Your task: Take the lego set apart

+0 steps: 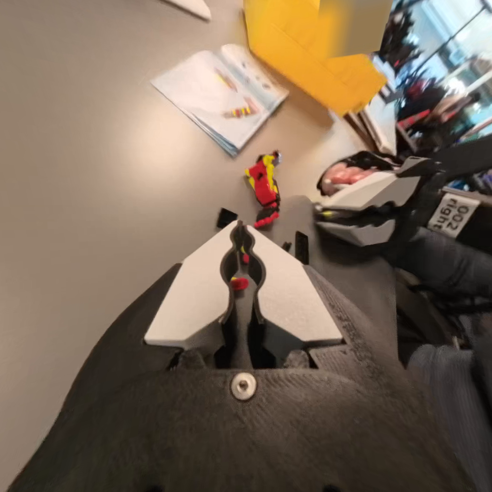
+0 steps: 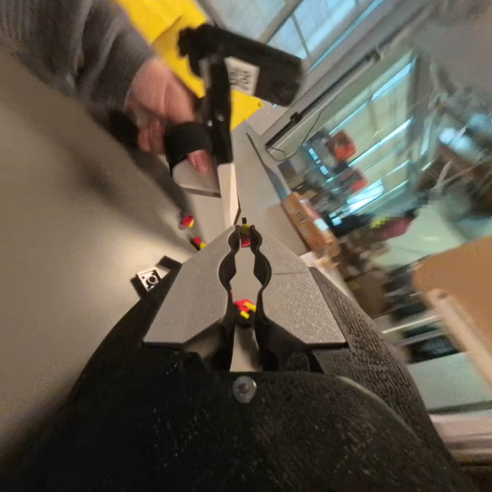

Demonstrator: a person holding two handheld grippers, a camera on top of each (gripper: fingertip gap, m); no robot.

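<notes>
Two tools | left tool [image 1: 241, 226] together | right tool [image 2: 245, 229] clamps lego piece [image 2: 245, 235] at tips

office/lab | glass partitions [image 2: 346, 111] | beige table [image 1: 80, 159] | cardboard boxes [image 2: 306, 221]

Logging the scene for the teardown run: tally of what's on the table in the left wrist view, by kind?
Red-and-yellow lego model: 1
Open instruction booklet: 1
Yellow box: 1
Loose black piece: 1
Total: 4
Small red-and-yellow bits showing between the left gripper fingers are too blurred to count.
</notes>
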